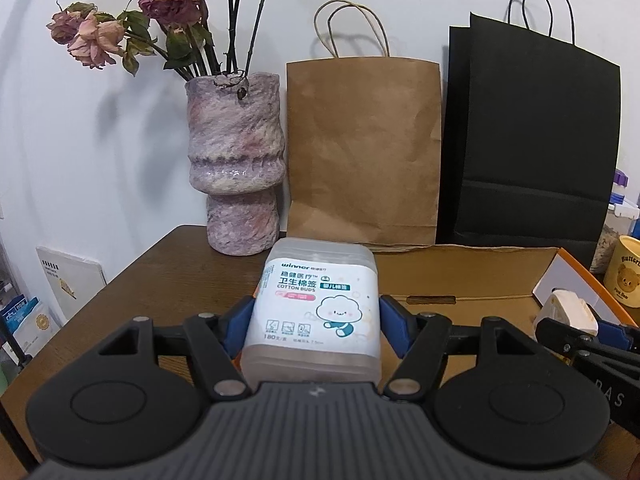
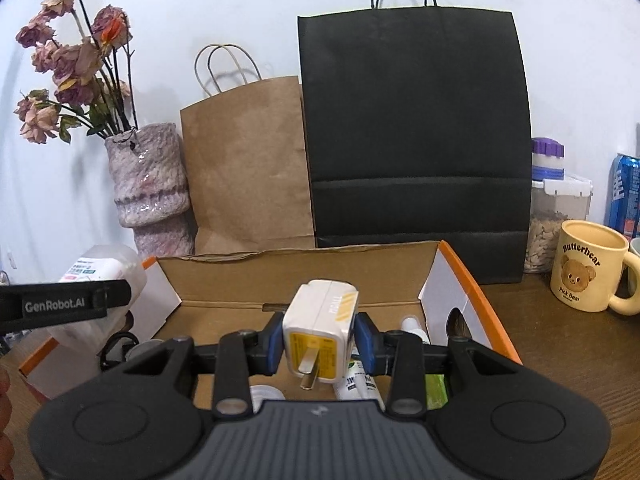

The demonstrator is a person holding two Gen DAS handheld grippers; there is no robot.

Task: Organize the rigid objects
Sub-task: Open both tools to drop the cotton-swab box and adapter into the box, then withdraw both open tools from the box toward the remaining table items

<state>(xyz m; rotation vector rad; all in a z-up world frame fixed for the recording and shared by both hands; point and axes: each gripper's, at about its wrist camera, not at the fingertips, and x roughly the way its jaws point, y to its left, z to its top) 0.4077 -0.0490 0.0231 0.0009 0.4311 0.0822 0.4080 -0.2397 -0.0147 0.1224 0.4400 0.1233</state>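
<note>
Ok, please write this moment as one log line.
left tongs: around bud box, grip unclear | right tongs: shut on plug | plug: over open carton

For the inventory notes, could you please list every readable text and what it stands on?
"winner", "COTTON BUDS", "180": cotton bud box
"Butterbear", "Pink Bear": yellow mug
"GenRobot.AI": left gripper
Yellow label print on the charger plug: too small to read
Blue can lettering: blurred

Brown wooden table (image 1: pixel 160 280); vase (image 1: pixel 240 168), paper bags (image 1: pixel 362 152), cardboard box (image 2: pixel 320 272), mug (image 2: pixel 588 266)
</note>
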